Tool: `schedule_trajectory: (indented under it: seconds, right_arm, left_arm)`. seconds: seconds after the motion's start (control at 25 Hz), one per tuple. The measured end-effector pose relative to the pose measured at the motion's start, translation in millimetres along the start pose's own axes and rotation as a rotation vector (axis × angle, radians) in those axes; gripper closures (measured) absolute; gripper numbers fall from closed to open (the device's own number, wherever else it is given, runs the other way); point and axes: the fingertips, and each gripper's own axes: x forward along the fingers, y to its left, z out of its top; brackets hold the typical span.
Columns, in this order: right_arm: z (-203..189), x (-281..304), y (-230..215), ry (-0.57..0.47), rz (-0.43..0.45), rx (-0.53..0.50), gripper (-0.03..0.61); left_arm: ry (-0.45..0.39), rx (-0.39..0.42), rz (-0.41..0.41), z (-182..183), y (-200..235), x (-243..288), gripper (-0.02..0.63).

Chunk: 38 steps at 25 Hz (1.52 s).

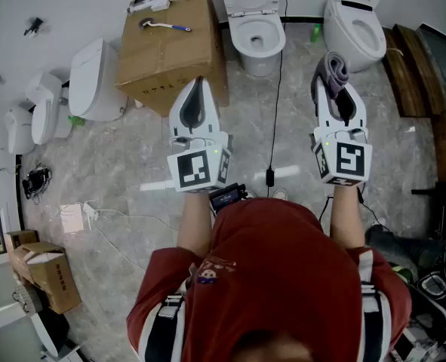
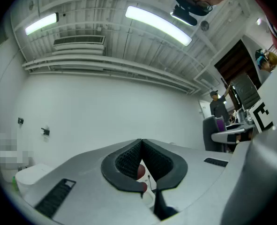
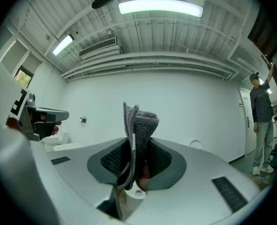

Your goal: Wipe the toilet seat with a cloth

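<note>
Your right claw (image 3: 137, 142) clamps a folded grey cloth (image 3: 141, 122) standing upright between its jaws, well short of the open toilet (image 1: 254, 23) ahead, while your left claw (image 2: 141, 143) is closed tight on nothing.

Counted at least four toilets (image 1: 254, 29); the far-left ones were unclear. Two boxes (image 1: 170, 47). One brush (image 1: 164, 26). One cloth (image 1: 332, 68). Two grippers, left gripper (image 1: 199, 87) and right gripper (image 1: 336, 95). One bystander (image 3: 261, 121). One green bottle (image 1: 315, 31).
</note>
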Motion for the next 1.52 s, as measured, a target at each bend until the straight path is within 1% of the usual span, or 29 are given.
schedule_trajectory:
  seconds: [0.6,0.96,1.24,1.52]
  right_arm:
    - [-6,1,-11,0.011,-0.002,0.006,0.482]
    - [-19,-6,-34,0.016,0.009,0.04,0.482]
    - [-28,-14,-60,0.009,0.027,0.069,0.482]
    - [-32,-17,-75,0.005,0.047,0.065,0.482]
  left_arm:
    - [0.021,-0.011,0.011,-7,-7,5,0.601]
    - [0.054,-0.002,0.019,-14,-40,9,0.601]
    - [0.079,0.002,0.042,-23,-71,10,0.601]
    - [0.08,-0.006,0.044,-26,-93,15,0.601]
